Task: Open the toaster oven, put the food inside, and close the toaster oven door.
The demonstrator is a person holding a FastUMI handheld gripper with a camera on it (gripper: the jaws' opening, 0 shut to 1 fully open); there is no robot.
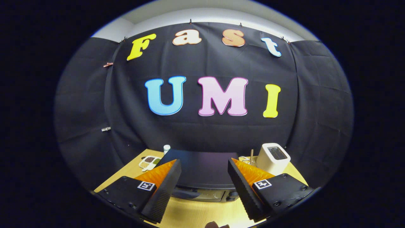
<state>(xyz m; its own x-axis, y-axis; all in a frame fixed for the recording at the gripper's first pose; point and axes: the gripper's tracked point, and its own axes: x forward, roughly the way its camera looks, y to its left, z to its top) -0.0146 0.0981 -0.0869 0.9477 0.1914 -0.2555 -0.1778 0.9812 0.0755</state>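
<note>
A dark toaster oven [202, 171] stands on the wooden table [196, 215], seen from above its flat black top. Part of its front with a glass door [197, 193] shows low between my fingers; the door looks closed. My gripper [204, 167] hovers above the oven with its fingers wide apart and nothing between them. A small brown rounded object [215, 225] pokes up at the table's near edge below the fingers; I cannot tell what it is.
A white toaster [272, 158] stands on the table just right of the oven, with a thin wooden stick [251, 156] beside it. A divided white dish of grains [149, 162] and a small white bottle [166, 148] sit left of the oven.
</note>
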